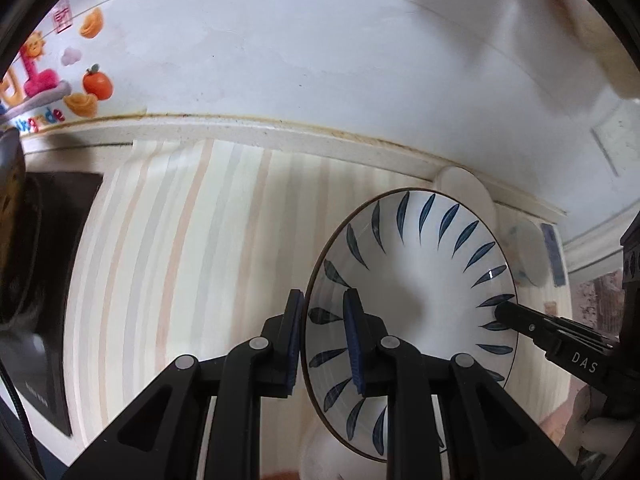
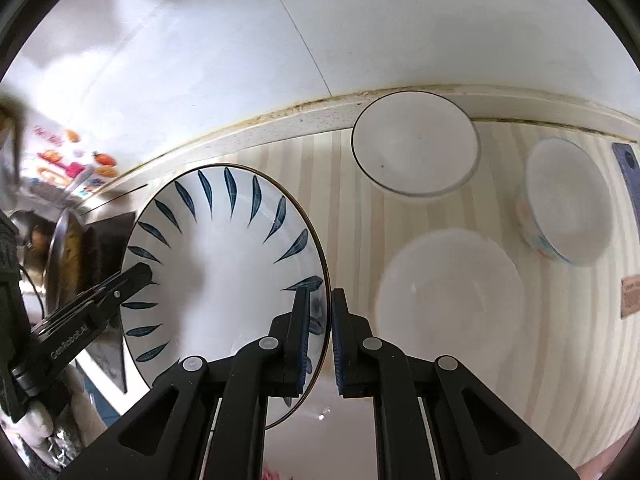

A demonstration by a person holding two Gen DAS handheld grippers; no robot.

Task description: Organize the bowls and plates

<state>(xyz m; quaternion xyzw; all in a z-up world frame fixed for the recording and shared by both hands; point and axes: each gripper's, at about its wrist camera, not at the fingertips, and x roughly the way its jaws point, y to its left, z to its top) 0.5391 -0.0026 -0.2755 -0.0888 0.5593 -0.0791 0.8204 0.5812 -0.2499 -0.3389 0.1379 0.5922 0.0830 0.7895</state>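
Observation:
A white plate with blue leaf marks (image 1: 416,280) hangs tilted above the striped counter, gripped on opposite edges. My left gripper (image 1: 322,304) is shut on its left rim. My right gripper (image 2: 322,300) is shut on the right rim of the same plate (image 2: 224,264). Each gripper shows in the other's view: the right one (image 1: 502,312) at the far rim, the left one (image 2: 140,274) likewise. Below stand a white bowl with a dark rim (image 2: 416,144), a patterned bowl (image 2: 568,200) and a blurred plain white dish (image 2: 448,292).
The striped mat (image 1: 168,240) covers the counter up to a tiled wall (image 1: 280,48) with fruit stickers (image 1: 96,84). A dark flat appliance (image 1: 48,288) and a pan with a lid (image 2: 60,256) sit at the left. A person's hand (image 1: 600,428) holds the right gripper.

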